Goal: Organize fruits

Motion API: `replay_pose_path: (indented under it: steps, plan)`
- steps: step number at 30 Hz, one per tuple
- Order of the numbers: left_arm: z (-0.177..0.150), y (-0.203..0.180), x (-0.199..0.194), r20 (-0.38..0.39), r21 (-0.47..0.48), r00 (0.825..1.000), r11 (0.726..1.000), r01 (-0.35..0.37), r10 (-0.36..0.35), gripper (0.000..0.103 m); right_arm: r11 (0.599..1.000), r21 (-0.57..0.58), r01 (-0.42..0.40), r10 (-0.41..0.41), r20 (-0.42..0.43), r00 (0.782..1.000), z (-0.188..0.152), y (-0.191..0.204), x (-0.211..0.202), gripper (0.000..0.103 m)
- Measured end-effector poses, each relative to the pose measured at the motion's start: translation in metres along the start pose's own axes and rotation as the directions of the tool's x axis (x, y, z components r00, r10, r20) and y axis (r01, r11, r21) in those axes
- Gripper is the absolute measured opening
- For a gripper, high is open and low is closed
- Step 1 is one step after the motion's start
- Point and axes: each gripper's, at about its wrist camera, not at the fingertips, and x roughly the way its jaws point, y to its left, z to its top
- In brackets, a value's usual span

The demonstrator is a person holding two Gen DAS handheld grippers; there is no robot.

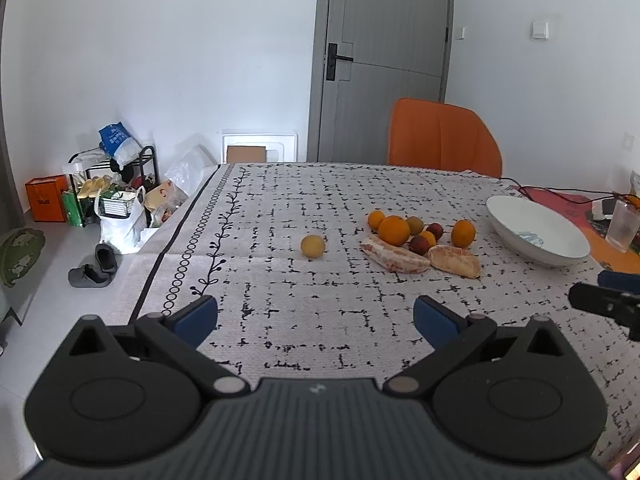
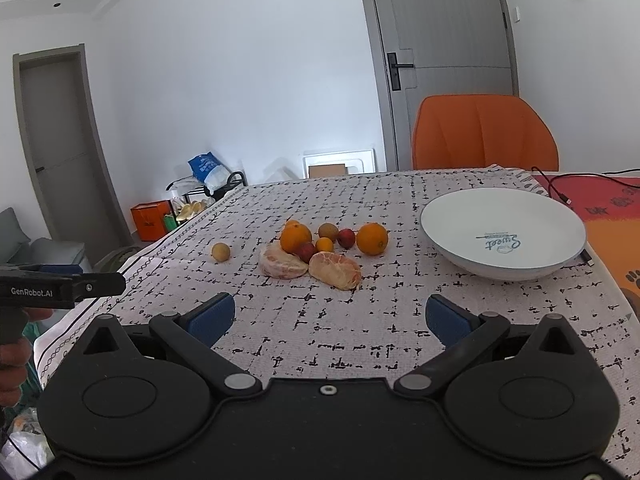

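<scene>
You held both tongs, left tongs and right tongs, spread wide and empty above the near desk. Farther on lay two peeled pomelo pieces, oranges and small fruits clustered; one yellow fruit sat apart left. The white bowl stood right.

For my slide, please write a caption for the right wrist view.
Open right gripper faces a pile of fruit on the tablecloth, beside an empty white bowl.

Fruit count: three oranges, two peeled pomelo pieces, two red fruits, one bowl, two claws.
</scene>
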Motion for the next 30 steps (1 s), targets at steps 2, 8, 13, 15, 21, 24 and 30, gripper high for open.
replay_pose_path:
  steps: [2,8,13,15,21,24,30]
  plan:
    - [-0.001,0.001,0.002,-0.006,-0.006,1.000,1.000,0.005,-0.005,0.103,1.000,0.003,0.004,-0.004,0.005,1.000,-0.001,0.000,0.000,0.103]
    - [-0.001,0.004,0.007,-0.010,-0.023,1.000,1.000,0.011,-0.012,0.103,1.000,0.005,0.008,-0.008,0.008,1.000,-0.001,0.000,0.002,0.103]
    - [0.001,0.004,0.011,-0.010,-0.033,1.000,0.999,0.017,-0.017,0.103,1.000,0.001,-0.003,0.003,0.018,1.000,0.002,0.002,0.005,0.103]
    - [0.003,0.003,0.011,-0.001,-0.032,1.000,0.999,0.022,-0.022,0.103,1.000,-0.007,-0.005,0.005,0.017,1.000,0.003,0.003,0.008,0.103]
    - [0.006,0.005,0.020,0.009,-0.043,1.000,0.999,0.020,-0.020,0.103,1.000,-0.012,-0.016,0.016,0.014,1.000,0.004,0.004,0.018,0.103]
    - [0.007,0.007,0.025,0.008,-0.051,1.000,0.998,0.026,-0.026,0.103,1.000,-0.022,-0.022,0.022,0.006,1.000,0.005,0.004,0.025,0.103]
    - [0.010,0.008,0.036,0.008,-0.047,0.999,0.998,0.035,-0.035,0.103,0.999,-0.011,-0.053,0.053,-0.006,0.999,0.008,0.003,0.039,0.103]
